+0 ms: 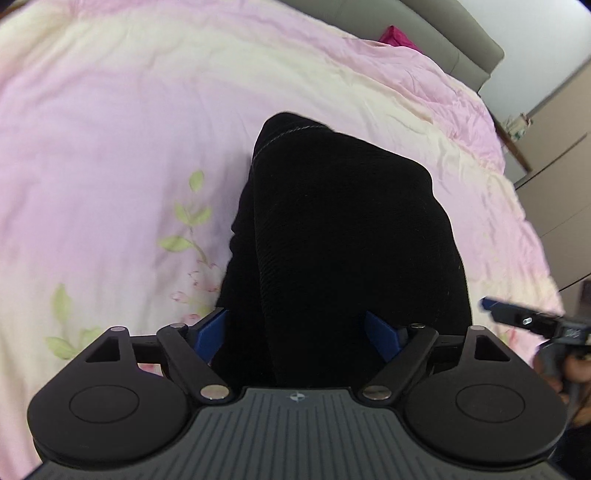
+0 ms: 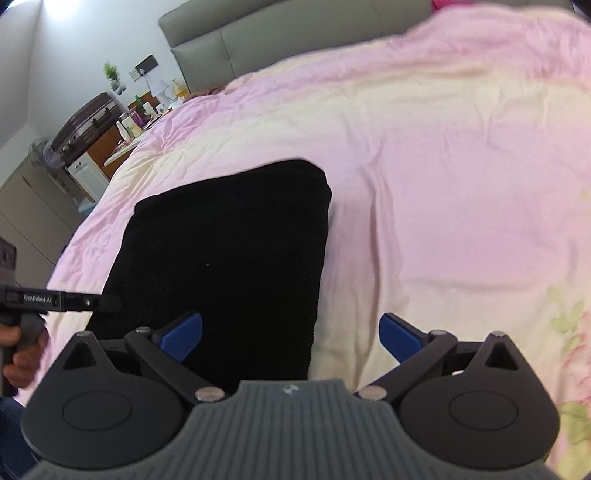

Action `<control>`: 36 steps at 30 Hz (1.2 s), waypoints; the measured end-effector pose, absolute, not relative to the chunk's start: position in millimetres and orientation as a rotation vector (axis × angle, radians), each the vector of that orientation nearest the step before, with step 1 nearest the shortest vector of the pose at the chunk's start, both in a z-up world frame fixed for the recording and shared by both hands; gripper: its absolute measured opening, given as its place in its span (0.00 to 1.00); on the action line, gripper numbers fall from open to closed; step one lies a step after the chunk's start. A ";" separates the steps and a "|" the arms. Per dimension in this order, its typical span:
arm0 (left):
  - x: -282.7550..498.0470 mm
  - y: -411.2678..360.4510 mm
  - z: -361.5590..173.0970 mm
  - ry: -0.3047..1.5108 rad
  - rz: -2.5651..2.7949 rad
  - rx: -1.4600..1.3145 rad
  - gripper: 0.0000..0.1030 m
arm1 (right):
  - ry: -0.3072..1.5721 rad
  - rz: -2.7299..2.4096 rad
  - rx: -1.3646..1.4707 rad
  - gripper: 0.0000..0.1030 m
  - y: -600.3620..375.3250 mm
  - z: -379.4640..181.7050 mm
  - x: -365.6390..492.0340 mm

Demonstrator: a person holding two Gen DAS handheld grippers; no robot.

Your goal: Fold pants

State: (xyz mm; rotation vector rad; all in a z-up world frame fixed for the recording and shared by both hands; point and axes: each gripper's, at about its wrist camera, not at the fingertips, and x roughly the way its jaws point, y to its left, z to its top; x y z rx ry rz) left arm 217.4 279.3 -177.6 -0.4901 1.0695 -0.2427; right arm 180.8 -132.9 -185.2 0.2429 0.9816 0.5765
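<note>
Black pants (image 2: 229, 258), lying on the bed (image 2: 443, 184) as a folded, roughly rectangular stack atop a pink and cream quilt (image 1: 110, 129) printed with leaves and blossoms. Ribbed, knit-looking cloth, with a thin stitched seam visible near the far end in the left wrist view. Probably light, soft and floppy: likely to sag and slide open if lifted by one layer, so best taken at a folded edge or corner with all layers pinched together, one hold per side. Left gripper (image 1: 295, 332) spread wide, its blue fingers (image 1: 212, 332) straddling the near end of the stack; cloth between them, but no clamp evident, and actual contact impossible to judge. Right gripper (image 2: 291, 336) also wide open and holding nothing, one finger over the near right corner of the pants, the other over bare quilt. Judging by the compact shape, folding looks well along, perhaps one last fold or a smoothing pass to go. Beyond the quilt, a grey padded headboard (image 2: 295, 33), a magenta cloth (image 1: 397, 37) near it, and a cluttered bedside table (image 2: 140, 118) with a dark suitcase (image 2: 86, 123).
</note>
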 end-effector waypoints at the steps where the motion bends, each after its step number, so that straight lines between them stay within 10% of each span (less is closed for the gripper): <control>1: 221.6 281.3 -182.3 1.076 -0.253 -0.512 0.99 | 1.009 0.578 0.282 0.95 -132.9 -193.5 187.4; 36: 263.0 293.6 -237.0 1.141 -0.548 -0.734 1.00 | 1.159 0.913 0.750 0.96 -69.8 -298.9 255.4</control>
